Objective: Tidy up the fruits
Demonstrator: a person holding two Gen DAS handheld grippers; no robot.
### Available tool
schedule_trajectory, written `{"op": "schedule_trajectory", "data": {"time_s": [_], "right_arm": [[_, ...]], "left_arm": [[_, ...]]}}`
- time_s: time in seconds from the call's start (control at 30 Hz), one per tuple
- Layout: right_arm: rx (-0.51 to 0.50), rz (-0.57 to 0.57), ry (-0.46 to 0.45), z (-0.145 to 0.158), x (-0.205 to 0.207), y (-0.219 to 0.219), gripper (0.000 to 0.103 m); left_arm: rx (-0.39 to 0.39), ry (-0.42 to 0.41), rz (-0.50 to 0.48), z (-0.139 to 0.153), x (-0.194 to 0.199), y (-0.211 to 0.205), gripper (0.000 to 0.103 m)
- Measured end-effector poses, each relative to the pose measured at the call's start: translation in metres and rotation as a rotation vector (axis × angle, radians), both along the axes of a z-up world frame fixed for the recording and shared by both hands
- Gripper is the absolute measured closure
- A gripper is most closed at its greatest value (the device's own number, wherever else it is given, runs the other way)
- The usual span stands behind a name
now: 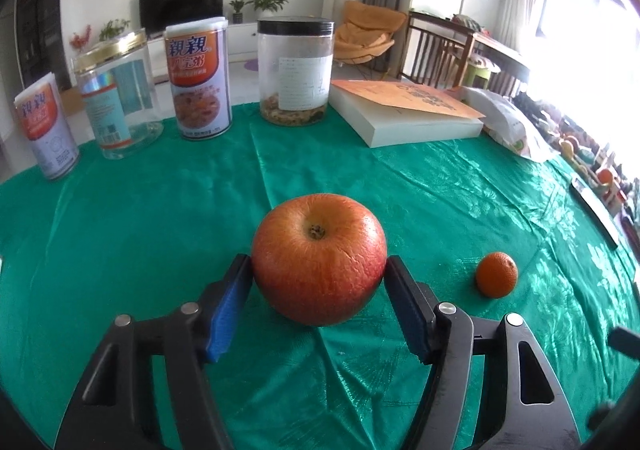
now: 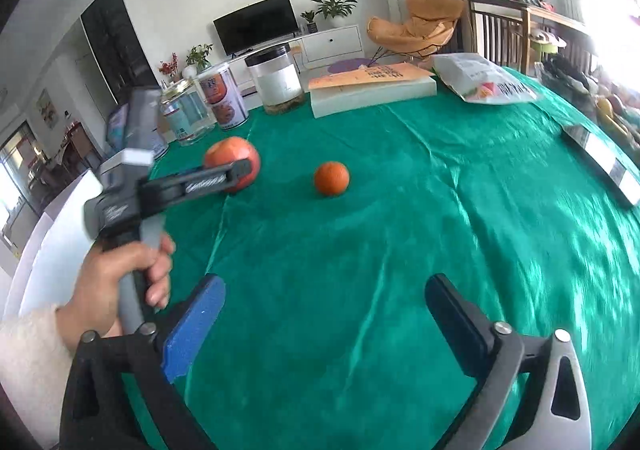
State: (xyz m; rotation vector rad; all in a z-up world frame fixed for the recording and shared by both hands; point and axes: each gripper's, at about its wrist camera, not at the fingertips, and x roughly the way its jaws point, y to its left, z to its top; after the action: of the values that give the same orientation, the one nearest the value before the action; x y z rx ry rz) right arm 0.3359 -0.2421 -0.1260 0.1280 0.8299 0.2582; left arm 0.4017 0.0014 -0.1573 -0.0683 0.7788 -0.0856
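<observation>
Left gripper (image 1: 319,270) pinches the red apple (image 1: 319,258) between its pads on the green tablecloth (image 1: 140,234), stem end up. Right gripper (image 2: 324,310) hangs with fingers spread wide over bare cloth, gripping nothing. Just right of the apple, apart from it, sits a small tangerine (image 1: 496,274).

A red apple (image 1: 319,258) with yellow-orange streaks and a plain orange tangerine (image 1: 496,274) sit on a shiny green cloth (image 1: 160,230). Behind, an orange-covered book (image 1: 408,110) with white pages.
</observation>
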Motion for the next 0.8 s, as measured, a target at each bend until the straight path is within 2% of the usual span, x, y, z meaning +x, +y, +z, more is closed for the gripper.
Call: {"op": "schedule_trajectory", "data": {"time_s": [0.03, 0.07, 0.17, 0.3, 0.37, 0.4, 0.43, 0.53, 0.6, 0.7, 0.8], "right_arm": [[0.001, 0.014, 0.021, -0.006, 0.022, 0.001, 0.038], [-0.006, 0.025, 0.036, -0.012, 0.038, 0.004, 0.041], [-0.035, 0.058, 0.042, -0.022, 0.069, 0.017, 0.043], [-0.105, 0.077, 0.041, -0.032, 0.09, 0.035, 0.043], [-0.135, 0.084, 0.032, -0.034, 0.095, 0.04, 0.051], [-0.143, 0.084, 0.033, -0.034, 0.097, 0.041, 0.072], [-0.132, 0.077, 0.043, -0.033, 0.098, 0.04, 0.072], [-0.049, 0.061, 0.069, -0.025, 0.083, 0.031, 0.072], [-0.017, 0.065, 0.092, -0.017, 0.062, 0.027, 0.072], [0.049, 0.067, 0.15, -0.008, 0.021, 0.018, 0.072], [0.066, 0.085, 0.206, -0.006, -0.029, 0.018, 0.072]], "left_arm": [[0.002, 0.001, 0.002, 0.0, -0.001, 0.0, 0.034], [0.008, 0.001, 0.004, 0.0, -0.001, -0.001, 0.034], [0.014, 0.002, 0.004, -0.001, -0.002, -0.002, 0.034], [0.018, 0.002, 0.004, -0.001, -0.001, -0.002, 0.034], [0.018, 0.002, 0.003, -0.001, -0.001, -0.002, 0.034], [0.016, 0.001, 0.003, -0.001, -0.001, -0.002, 0.034], [0.014, 0.002, 0.002, -0.001, -0.001, -0.002, 0.034], [0.045, 0.007, 0.008, 0.0, -0.012, -0.004, 0.034], [0.028, 0.04, -0.002, 0.003, -0.027, -0.003, 0.034], [-0.022, 0.095, 0.002, 0.007, -0.068, 0.005, 0.034], [-0.038, 0.139, 0.0, 0.007, -0.124, 0.011, 0.034]]}}
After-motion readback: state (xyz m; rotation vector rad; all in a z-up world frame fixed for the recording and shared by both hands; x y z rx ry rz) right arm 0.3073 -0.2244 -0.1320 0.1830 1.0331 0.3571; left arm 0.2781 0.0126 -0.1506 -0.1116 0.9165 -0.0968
